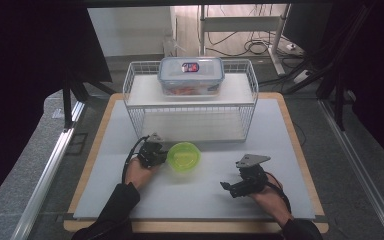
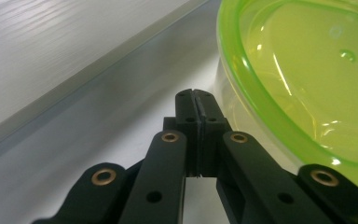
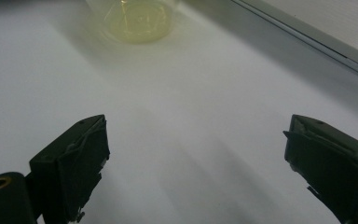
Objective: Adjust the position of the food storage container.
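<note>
Two grippers: both at the table front
Left gripper (image 1: 159,153): jaws pressed together, empty, just beside the bowl (image 1: 183,157)
Right gripper (image 1: 226,186): jaws wide apart, empty
Bowl: on the mat, before the rack (image 1: 190,102)
Progress: bowl not yet grasped

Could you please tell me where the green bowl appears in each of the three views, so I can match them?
High view: green bowl sits on the white mat, just right of the left tool.
Left gripper view: green bowl takes up the upper right, beside the shut jaws.
Right gripper view: green bowl at the top edge, left of centre, blurred.
Shared landmark: the white mat.
</note>
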Demonstrator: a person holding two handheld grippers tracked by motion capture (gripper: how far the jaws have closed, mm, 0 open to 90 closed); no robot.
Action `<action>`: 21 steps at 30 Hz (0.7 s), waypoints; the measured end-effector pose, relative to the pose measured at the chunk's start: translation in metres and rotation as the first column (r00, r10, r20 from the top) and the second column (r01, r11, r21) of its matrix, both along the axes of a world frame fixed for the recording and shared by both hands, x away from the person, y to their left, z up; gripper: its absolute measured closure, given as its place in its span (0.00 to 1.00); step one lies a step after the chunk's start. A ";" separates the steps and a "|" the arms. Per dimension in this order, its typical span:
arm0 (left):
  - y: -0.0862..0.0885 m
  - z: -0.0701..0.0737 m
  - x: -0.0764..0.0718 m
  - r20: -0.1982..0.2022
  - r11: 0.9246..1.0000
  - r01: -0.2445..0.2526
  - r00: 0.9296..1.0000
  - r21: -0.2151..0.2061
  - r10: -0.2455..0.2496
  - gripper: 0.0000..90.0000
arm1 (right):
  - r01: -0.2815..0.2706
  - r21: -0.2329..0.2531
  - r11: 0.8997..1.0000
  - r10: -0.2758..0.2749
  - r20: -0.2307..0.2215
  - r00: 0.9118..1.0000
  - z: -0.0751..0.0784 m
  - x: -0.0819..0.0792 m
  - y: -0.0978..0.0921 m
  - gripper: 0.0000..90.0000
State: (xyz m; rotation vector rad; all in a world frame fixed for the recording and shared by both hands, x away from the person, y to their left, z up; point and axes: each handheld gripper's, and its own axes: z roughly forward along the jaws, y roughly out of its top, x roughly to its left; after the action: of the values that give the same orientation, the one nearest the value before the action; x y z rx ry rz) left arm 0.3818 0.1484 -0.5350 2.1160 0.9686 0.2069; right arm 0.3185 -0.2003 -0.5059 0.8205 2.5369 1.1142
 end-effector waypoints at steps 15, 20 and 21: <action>-0.044 0.000 -0.005 0.005 0.996 0.090 0.996 0.023 -0.090 0.96 | 0.001 -0.006 1.000 -0.001 -0.006 1.000 -0.001 0.000 0.000 0.07; -0.033 0.008 -0.010 0.031 0.997 0.029 0.999 0.075 -0.031 0.78 | 0.012 0.005 1.000 -0.012 -0.015 1.000 0.000 0.001 -0.001 0.07; -0.028 0.011 -0.012 0.034 0.997 0.022 0.999 0.079 -0.025 0.73 | 0.015 0.007 1.000 -0.015 -0.019 1.000 0.000 0.001 -0.001 0.07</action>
State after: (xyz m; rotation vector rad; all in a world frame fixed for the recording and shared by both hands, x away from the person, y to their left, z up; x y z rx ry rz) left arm 0.3695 0.1201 -0.5237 2.1869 0.9285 0.2730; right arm 0.3199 -0.2017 -0.5063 0.8543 2.5390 1.1168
